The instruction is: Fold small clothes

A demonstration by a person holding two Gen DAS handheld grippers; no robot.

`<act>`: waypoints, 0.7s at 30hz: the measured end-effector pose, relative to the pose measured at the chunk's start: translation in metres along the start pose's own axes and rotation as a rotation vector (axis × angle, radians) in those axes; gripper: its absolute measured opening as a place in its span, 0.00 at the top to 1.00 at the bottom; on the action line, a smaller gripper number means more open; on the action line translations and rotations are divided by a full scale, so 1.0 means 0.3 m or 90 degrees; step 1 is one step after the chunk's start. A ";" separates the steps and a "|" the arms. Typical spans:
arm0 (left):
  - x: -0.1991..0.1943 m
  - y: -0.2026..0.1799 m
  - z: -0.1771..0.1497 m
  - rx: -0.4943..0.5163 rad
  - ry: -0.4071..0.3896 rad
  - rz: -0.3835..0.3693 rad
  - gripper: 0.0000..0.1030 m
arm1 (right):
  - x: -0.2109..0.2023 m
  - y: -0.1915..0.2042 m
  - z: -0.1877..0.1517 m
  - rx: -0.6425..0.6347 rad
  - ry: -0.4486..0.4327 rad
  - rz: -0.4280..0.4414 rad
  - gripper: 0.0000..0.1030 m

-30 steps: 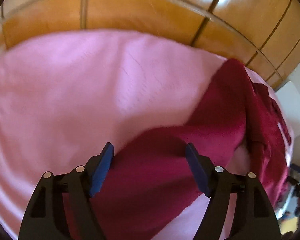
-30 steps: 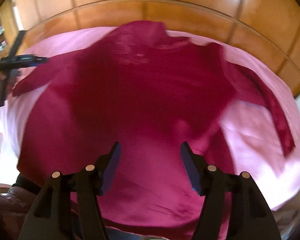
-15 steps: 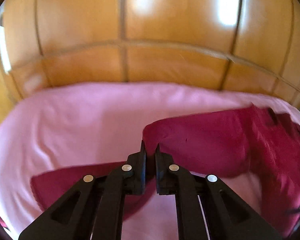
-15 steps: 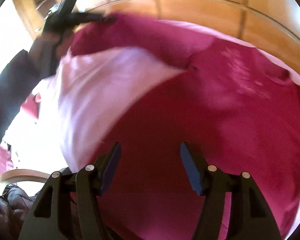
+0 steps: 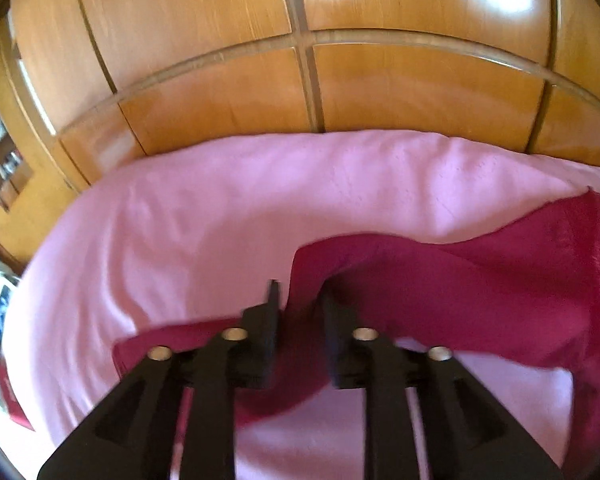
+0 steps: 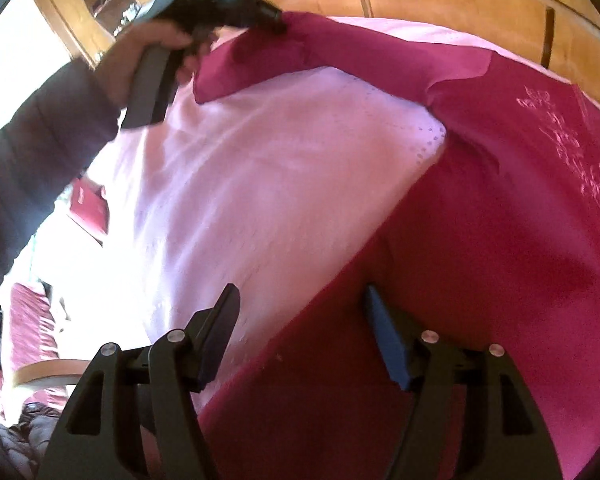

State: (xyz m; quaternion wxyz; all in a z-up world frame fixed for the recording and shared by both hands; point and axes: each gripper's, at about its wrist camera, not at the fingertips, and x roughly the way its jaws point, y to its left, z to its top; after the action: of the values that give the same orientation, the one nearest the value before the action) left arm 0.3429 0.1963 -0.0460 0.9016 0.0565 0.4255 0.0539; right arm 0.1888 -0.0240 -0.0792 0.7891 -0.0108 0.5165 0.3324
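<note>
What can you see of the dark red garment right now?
The dark red garment looks like a soft knit top with a pale pink embroidered motif on its body. It lies spread on the pink sheet, with one sleeve lifted and pulled out sideways. The left gripper is pinching that sleeve's end. The right gripper hovers open over the garment's lower edge, not gripping it.

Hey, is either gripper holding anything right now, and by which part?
The left gripper pinches the dark red garment at the end of a sleeve, lifted off the pink sheet. The right gripper is open, holding nothing.
</note>
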 end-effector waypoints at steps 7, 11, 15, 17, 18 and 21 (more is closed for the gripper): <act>-0.114 0.227 -0.168 -0.119 -0.004 0.030 0.44 | -0.067 -0.026 -0.030 0.056 -0.023 0.017 0.37; -0.160 0.499 -0.348 -0.333 0.021 -0.069 0.44 | -0.093 -0.040 -0.049 0.078 -0.033 0.016 0.37; -0.177 0.584 -0.448 -0.405 0.008 -0.107 0.44 | -0.084 -0.034 -0.050 0.084 -0.040 0.007 0.36; -0.177 0.569 -0.449 -0.389 -0.019 -0.115 0.44 | -0.076 -0.025 -0.047 0.082 -0.040 0.000 0.35; -0.164 0.549 -0.441 -0.371 -0.020 -0.125 0.44 | -0.075 -0.018 -0.044 0.080 -0.039 -0.007 0.35; -0.085 0.481 -0.396 -0.338 0.016 -0.161 0.42 | -0.073 -0.006 -0.042 0.078 -0.037 -0.021 0.34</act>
State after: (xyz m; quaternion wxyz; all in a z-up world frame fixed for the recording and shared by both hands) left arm 0.2277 0.3419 -0.0804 0.8792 -0.2354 0.4112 0.0508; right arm 0.1742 -0.0412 -0.0677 0.8080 0.0385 0.5127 0.2876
